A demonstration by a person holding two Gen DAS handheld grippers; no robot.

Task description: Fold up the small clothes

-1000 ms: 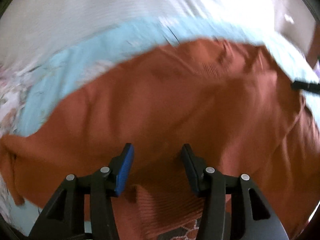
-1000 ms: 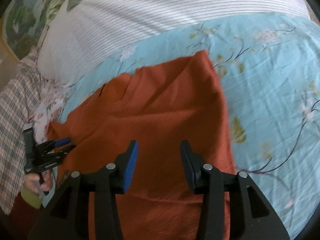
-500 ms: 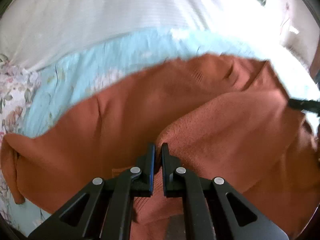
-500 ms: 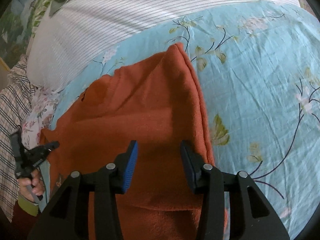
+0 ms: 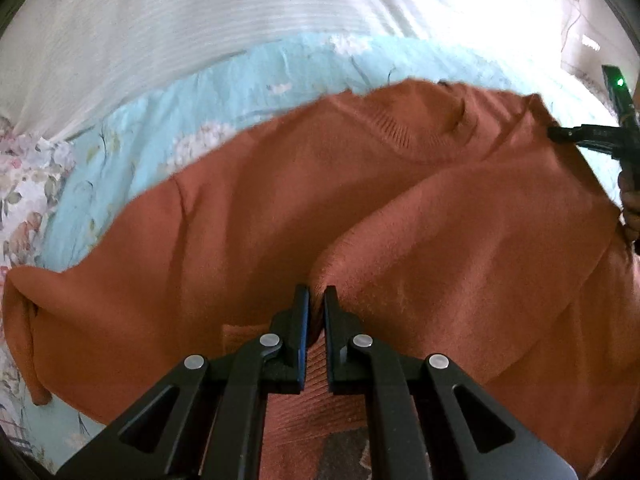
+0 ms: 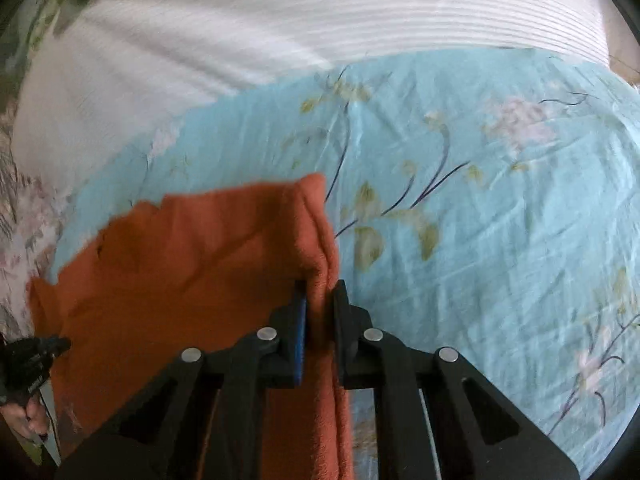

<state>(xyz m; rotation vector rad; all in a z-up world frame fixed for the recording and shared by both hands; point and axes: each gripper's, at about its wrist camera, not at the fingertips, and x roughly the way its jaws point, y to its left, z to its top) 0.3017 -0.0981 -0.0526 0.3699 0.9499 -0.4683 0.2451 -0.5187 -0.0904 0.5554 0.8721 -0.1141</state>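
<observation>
**Pinching both edges of the sweater for a fold**

Lying spread across the blue floral bedsheet (image 6: 480,208), the orange sweater (image 5: 248,232) is gripped at two places. The left tool (image 5: 316,300) is pressed together on a raised ridge of knit near the hem, with cloth visibly caught between its pads. The right tool (image 6: 320,296) is closing on the folded side edge of the sweater, and fabric is seen between its pads. A striped white pillow (image 6: 320,40) lies beyond the sheet, well apart from the garment.

Several things could go wrong from here, as a judgement. Only a thin ridge appears to be held on the left, so the knit may slip out once it is lifted. On the right, the grip sits at the very edge; if the lift begins before the pads are fully seated, one layer may be dropped and the fold left uneven. If the two sides are raised unequally, the soft cloth may sag and bunch in the middle. The sheet beneath could also be snagged along with the sweater.
</observation>
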